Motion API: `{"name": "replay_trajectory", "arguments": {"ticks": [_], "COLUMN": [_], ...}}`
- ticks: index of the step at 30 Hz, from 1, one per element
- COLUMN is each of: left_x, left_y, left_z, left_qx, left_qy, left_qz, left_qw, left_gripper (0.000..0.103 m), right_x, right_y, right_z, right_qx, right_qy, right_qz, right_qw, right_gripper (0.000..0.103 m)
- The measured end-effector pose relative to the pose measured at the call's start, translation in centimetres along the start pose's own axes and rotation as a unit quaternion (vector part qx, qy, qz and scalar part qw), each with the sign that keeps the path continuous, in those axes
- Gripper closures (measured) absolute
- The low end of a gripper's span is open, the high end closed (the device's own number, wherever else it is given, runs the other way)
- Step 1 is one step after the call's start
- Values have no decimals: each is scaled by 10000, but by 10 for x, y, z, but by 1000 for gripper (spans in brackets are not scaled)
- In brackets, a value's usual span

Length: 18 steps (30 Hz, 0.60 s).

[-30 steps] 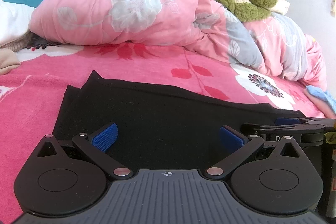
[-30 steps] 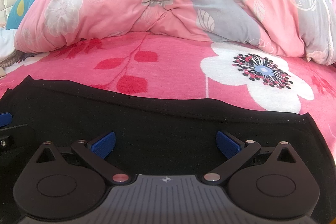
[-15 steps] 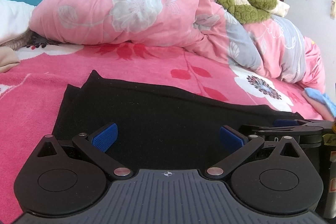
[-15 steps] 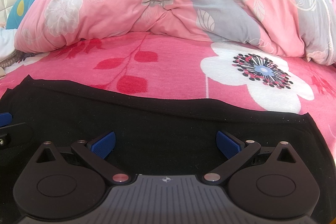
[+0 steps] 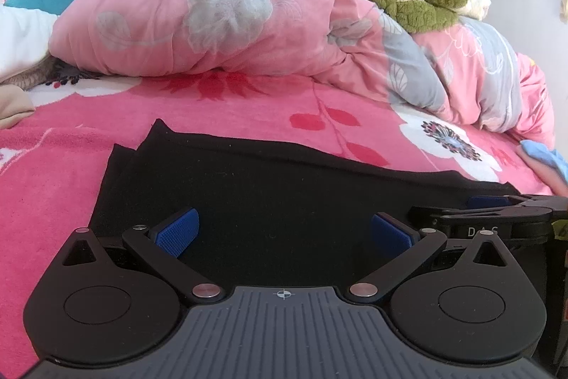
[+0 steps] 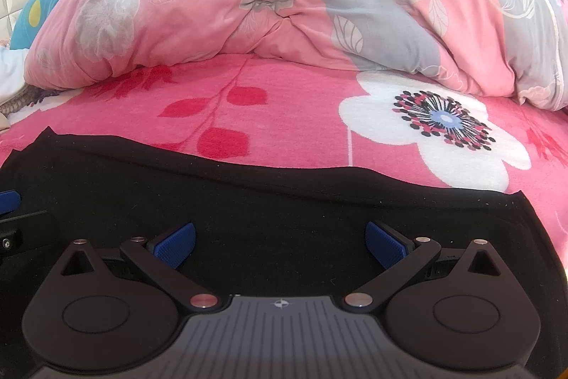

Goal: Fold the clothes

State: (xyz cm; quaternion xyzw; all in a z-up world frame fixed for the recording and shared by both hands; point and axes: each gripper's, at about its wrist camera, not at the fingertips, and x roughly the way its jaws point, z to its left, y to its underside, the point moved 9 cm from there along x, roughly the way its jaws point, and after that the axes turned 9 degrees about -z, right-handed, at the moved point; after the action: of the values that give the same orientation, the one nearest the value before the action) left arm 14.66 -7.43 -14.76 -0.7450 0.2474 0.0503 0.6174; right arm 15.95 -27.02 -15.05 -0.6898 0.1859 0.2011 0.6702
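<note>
Your left gripper point(image 5: 284, 231) stood with its blue pads wide apart, gripping nothing, low over the black garment point(image 5: 269, 187). Your right gripper point(image 6: 280, 242) was likewise spread wide and empty, over the same cloth point(image 6: 284, 201), just beside the left one. The garment lay flat beneath and ahead of both, its far edge running across the pink floral blanket point(image 6: 284, 109). Beyond it a pink quilt point(image 5: 220, 9) was heaped.
</note>
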Motion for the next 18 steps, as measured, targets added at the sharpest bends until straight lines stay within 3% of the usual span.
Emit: {"name": "replay_trajectory", "arguments": {"ticks": [13, 18], "left_x": [-2, 7], "left_y": [-11, -37], "left_z": [-6, -7], "left_qx": [141, -91], "left_qy": [-228, -256], "left_qz": [209, 302], "left_qw": [9994, 9992], "left_gripper": [0, 0], "right_x": [0, -4], "right_y": [-1, -5], "right_z": [1, -5], "right_qx": [-32, 240], "right_qy": [39, -413], "right_qz": [56, 205], "right_qw": [10000, 9987], "right_gripper": [0, 0]}}
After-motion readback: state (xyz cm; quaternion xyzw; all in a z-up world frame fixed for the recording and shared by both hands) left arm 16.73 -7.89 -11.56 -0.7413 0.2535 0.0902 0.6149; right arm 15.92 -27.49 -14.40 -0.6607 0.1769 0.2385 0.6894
